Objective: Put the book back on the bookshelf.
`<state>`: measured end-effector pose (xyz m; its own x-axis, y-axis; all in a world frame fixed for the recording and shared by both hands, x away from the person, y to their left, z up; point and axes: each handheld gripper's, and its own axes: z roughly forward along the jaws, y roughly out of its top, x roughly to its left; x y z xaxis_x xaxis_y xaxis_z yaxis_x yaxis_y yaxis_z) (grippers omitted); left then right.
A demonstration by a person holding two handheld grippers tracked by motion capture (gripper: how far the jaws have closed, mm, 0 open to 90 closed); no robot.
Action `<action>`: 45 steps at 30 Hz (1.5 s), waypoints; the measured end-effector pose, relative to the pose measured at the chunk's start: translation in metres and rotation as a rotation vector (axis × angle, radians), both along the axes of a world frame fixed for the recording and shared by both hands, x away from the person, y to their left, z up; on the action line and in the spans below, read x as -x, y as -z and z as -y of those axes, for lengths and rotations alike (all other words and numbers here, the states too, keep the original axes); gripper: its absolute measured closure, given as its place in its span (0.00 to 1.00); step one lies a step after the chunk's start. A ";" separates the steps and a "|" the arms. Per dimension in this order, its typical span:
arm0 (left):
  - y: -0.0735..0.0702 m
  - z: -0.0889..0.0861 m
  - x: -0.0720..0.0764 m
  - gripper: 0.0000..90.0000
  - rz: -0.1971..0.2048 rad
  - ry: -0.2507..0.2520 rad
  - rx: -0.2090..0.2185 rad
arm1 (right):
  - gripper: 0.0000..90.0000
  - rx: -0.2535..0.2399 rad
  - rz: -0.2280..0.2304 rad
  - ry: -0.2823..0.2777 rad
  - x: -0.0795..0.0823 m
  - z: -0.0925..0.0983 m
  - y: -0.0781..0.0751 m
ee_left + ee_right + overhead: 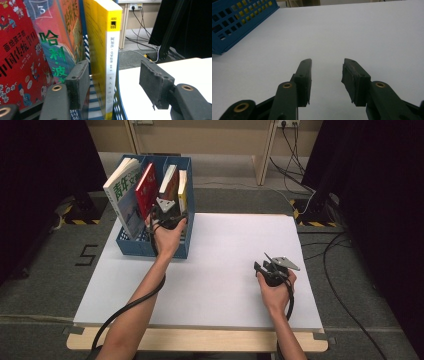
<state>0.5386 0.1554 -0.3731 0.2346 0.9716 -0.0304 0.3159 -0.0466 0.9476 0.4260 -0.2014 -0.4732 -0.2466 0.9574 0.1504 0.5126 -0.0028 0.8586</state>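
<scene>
A white table (215, 270) stood on grey carpet, with dark curtains at both sides and cables trailing on the floor. At its left rear corner sat a blue rack (131, 246) of upright books. The left gripper (169, 215) straddled the yellow book (182, 190) in the rack's right end; the left gripper view showed its spine (112, 62) between parted jaws, neither pad pressing it. The right gripper (266, 263) rested over bare table, jaws apart and empty.
</scene>
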 end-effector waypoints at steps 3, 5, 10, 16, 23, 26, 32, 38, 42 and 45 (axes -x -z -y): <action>-0.001 -0.002 0.003 0.44 -0.005 0.007 -0.003 | 0.66 -0.002 0.000 0.001 0.000 0.000 0.000; -0.003 -0.003 0.006 0.44 -0.009 0.017 -0.004 | 0.66 0.000 -0.001 0.001 0.000 0.000 0.000; -0.005 -0.005 0.012 0.43 -0.022 0.038 0.004 | 0.66 0.000 0.001 0.000 0.000 0.000 0.000; -0.004 -0.010 0.020 0.43 -0.038 0.062 0.015 | 0.66 0.000 -0.004 0.000 0.000 -0.001 0.000; -0.005 -0.016 0.031 0.43 -0.044 0.097 -0.003 | 0.66 0.000 -0.001 0.001 0.000 -0.001 0.001; -0.005 -0.018 0.035 0.42 -0.040 0.097 -0.008 | 0.66 0.000 -0.001 -0.001 0.000 -0.001 0.001; -0.001 -0.027 0.044 0.41 -0.041 0.101 -0.016 | 0.66 0.003 -0.002 -0.005 -0.001 -0.002 0.001; 0.002 -0.033 0.052 0.40 -0.043 0.106 -0.015 | 0.66 -0.001 -0.003 -0.003 -0.001 -0.002 0.001; 0.004 -0.040 0.060 0.40 -0.041 0.106 -0.023 | 0.66 -0.001 -0.008 -0.001 0.000 -0.003 0.001; 0.006 -0.043 0.063 0.40 -0.039 0.104 -0.024 | 0.66 0.002 -0.005 -0.002 0.000 -0.003 0.001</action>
